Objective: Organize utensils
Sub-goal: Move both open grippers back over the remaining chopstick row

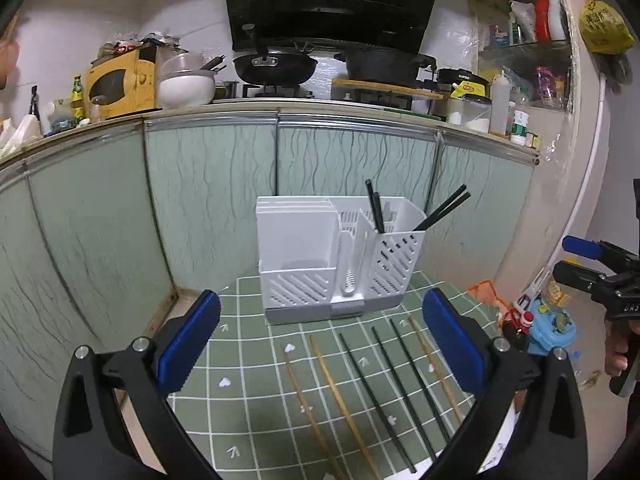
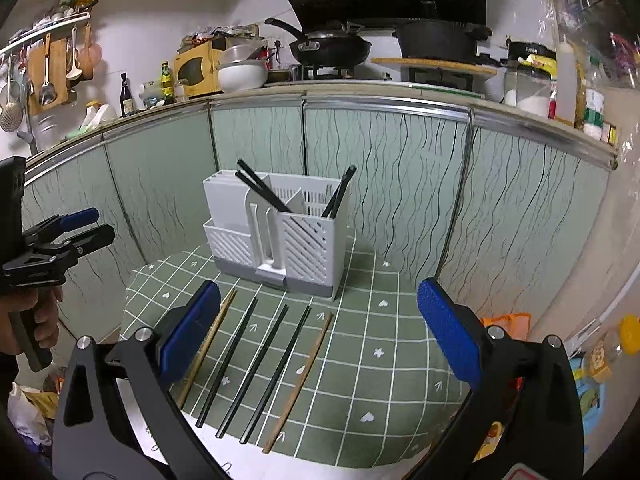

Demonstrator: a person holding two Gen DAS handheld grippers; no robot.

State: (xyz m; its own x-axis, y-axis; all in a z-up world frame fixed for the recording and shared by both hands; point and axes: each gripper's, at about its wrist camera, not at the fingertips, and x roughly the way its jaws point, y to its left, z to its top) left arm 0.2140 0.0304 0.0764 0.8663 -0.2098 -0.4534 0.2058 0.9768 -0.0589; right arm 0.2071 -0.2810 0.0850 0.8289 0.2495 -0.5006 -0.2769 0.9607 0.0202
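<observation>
Four black chopsticks (image 2: 338, 194), it seems, are already stood in the white holder (image 2: 280, 236), while six more chopsticks (image 1: 376, 392) are left lying on the green cloth (image 2: 380, 364), and both the left gripper (image 1: 320, 344) and the right gripper (image 2: 318, 332) are held spread and empty.

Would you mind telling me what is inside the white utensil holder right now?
The white utensil holder has black chopsticks standing tilted in its slotted right compartments, tops poking above the rim. Their lower ends are mostly hidden by the walls, and the compartment floors cannot be seen.
</observation>
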